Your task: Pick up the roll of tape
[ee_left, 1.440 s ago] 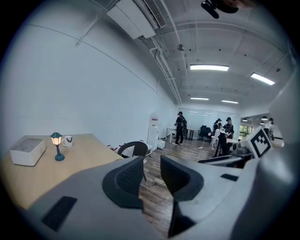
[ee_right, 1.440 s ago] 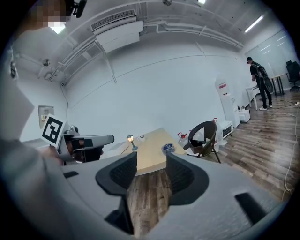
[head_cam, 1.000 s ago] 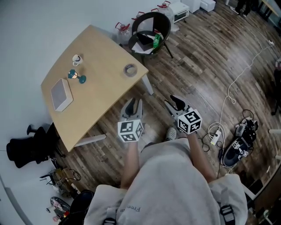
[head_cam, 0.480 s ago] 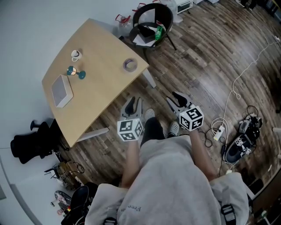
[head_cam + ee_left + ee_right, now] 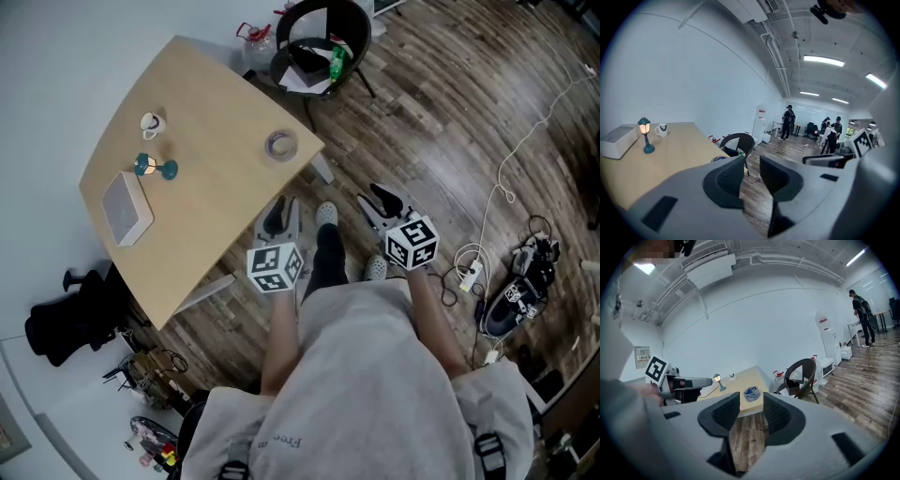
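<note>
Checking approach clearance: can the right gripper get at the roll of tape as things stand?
Probably yes. The right gripper is open and empty; its own view shows the roll of tape straight ahead near the table corner, nothing beside it, only floor in between. It is short of the table.

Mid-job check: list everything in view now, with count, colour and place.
table: 1, light wood, upper left
tape: 1, grey-blue, table corner nearest the chair
mug: 1, white, table's far side
lamp: 1, teal, beside mug
box: 1, white, table's left end
chair: 1, black, beyond table
bottle: 1, green, on chair
power strip: 1, white, floor at right
left gripper: 1, grey, open, empty, by table edge
right gripper: 1, grey, open, empty, over floor
</note>
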